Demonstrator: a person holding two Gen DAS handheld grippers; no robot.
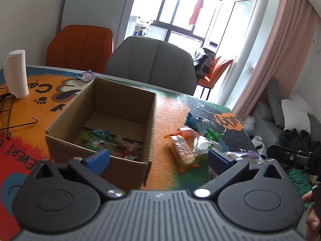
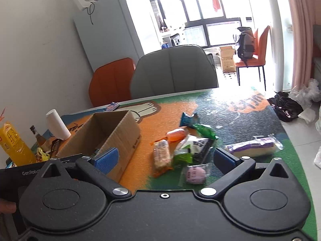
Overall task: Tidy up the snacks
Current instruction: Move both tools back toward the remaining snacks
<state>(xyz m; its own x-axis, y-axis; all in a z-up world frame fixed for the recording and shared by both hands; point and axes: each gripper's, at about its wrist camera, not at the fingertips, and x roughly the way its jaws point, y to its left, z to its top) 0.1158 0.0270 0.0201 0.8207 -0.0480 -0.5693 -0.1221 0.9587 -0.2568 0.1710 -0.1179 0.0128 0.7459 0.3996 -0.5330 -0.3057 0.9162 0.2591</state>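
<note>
An open cardboard box (image 1: 148, 120) (image 2: 128, 132) stands on the colourful table mat and holds several snack packets (image 1: 104, 140). To its right lies a loose pile: a cracker pack (image 1: 181, 150) (image 2: 161, 155), an orange packet (image 2: 176, 134), a blue packet (image 2: 187, 118), a green packet (image 2: 204, 130), a black-and-white packet (image 2: 198, 145), a round purple snack (image 2: 194, 174) and a long purple-wrapped roll (image 2: 252, 147). My left gripper (image 1: 158, 158) is open and empty, above the box's near right corner. My right gripper (image 2: 166, 157) is open and empty, hovering just before the pile.
A paper towel roll (image 1: 17, 73) and a wire rack (image 1: 8, 108) stand at the left. A small blue pack (image 1: 87, 76) lies behind the box. Bottles (image 2: 14, 146) stand at the far left. Grey (image 1: 152, 62) and orange (image 1: 80, 44) chairs sit behind the table.
</note>
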